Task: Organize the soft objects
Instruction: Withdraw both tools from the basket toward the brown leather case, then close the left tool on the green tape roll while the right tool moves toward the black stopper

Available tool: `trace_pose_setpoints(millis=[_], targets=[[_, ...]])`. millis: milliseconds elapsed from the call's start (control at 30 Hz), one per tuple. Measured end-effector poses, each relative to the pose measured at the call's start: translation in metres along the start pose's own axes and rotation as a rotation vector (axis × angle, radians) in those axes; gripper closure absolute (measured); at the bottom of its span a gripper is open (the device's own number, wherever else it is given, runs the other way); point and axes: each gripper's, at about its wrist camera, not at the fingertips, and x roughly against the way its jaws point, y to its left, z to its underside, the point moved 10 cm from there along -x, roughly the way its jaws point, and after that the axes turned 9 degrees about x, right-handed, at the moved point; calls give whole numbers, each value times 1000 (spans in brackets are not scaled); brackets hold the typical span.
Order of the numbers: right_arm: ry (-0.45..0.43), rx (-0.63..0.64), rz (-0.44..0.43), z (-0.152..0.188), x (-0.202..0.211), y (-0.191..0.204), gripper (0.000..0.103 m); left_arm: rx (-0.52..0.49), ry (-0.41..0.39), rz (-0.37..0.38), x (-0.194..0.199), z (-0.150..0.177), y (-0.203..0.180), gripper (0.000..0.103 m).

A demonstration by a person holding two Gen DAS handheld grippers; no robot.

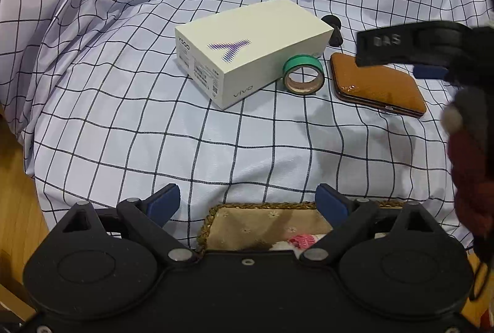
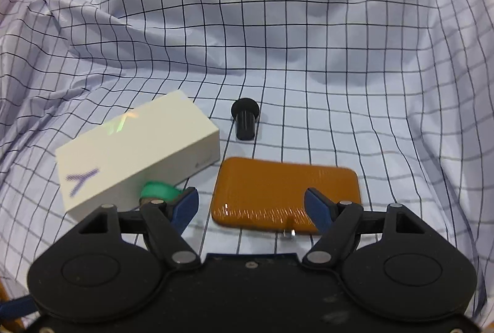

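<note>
Open checked cloth (image 1: 154, 132) lies bare between the left tongs (image 1: 248, 201) and the cluster ahead. There the white box (image 1: 247, 46), the tape roll (image 1: 303, 74) touching its side, the brown case (image 1: 378, 86) just beside and a black knob (image 2: 244, 118) behind crowd together. Narrow gaps separate them. The right tongs (image 2: 251, 206) hang over the case.

We are seeing a white phone box (image 1: 244, 49) lying on a checked cloth (image 1: 154, 132). We are finding a green tape roll (image 1: 303, 74) leaning against the box's side, a tan leather case (image 1: 376, 84) lying flat just beside the roll, and a small black knob (image 2: 244, 118) sitting behind them, apart from the case.
</note>
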Motion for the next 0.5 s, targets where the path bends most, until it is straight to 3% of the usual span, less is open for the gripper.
trace_pose_setpoints(millis=[267, 500], targets=[[17, 84, 18, -13, -30, 17, 28, 1, 6, 5, -3, -1, 2, 12], [24, 154, -9, 0, -29, 32, 28, 8, 15, 4, -8, -3, 6, 12]])
